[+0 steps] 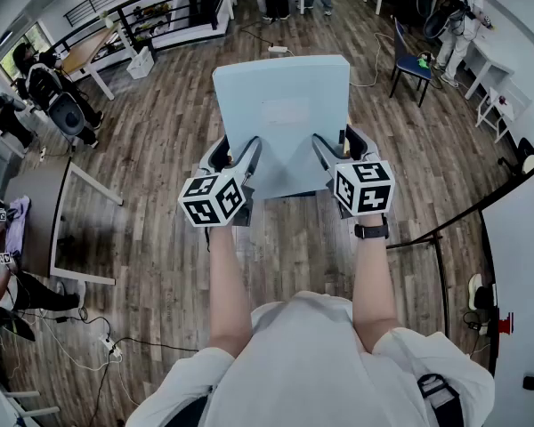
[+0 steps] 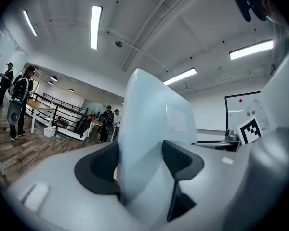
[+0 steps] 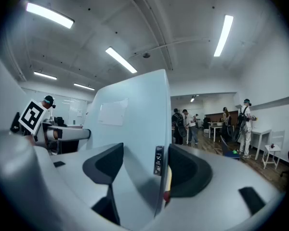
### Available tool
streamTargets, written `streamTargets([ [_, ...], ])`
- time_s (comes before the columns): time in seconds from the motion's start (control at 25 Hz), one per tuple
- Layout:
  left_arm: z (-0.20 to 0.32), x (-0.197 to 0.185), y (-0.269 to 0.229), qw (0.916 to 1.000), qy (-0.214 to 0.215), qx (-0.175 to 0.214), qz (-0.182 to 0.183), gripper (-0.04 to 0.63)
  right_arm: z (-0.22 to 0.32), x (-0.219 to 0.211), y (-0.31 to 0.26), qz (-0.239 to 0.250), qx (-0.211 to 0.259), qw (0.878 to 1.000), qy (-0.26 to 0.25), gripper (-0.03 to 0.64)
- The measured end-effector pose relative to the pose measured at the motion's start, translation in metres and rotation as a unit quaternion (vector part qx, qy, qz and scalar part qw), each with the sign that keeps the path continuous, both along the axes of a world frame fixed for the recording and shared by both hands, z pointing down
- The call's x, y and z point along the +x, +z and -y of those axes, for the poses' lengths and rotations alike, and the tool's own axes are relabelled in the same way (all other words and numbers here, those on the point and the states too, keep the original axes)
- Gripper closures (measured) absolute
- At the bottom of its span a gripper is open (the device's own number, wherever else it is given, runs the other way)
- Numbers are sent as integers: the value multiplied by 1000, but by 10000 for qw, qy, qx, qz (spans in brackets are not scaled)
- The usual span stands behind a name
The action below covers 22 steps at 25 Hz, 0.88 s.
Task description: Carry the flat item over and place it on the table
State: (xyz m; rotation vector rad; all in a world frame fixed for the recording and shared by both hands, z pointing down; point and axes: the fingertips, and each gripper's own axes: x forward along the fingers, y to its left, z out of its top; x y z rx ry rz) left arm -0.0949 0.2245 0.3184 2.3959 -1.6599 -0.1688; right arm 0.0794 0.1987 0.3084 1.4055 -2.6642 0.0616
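A flat pale blue board hangs level above the wooden floor, carried in front of me, with a paler label on its top face. My left gripper is shut on its near left edge, and my right gripper is shut on its near right edge. In the left gripper view the board stands between the dark pads and fills the gap. In the right gripper view the board rises between the pads, its thin edge against the right one.
A grey table stands at the left, a white surface at the right. A blue chair sits ahead on the right. People stand around desks at the back. Cables lie on the floor.
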Motion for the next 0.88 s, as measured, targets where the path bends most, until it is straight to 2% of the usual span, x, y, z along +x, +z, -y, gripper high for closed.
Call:
streamTargets([
  [0.52,-34,-35,-1,9999,-90,96,65,313,-33,-35,4,161,72,9998,-43,324],
  [0.88,-22,-40,9,9999,-93,63,57,311,-21,-39,14,217,39,9998,-15,324],
])
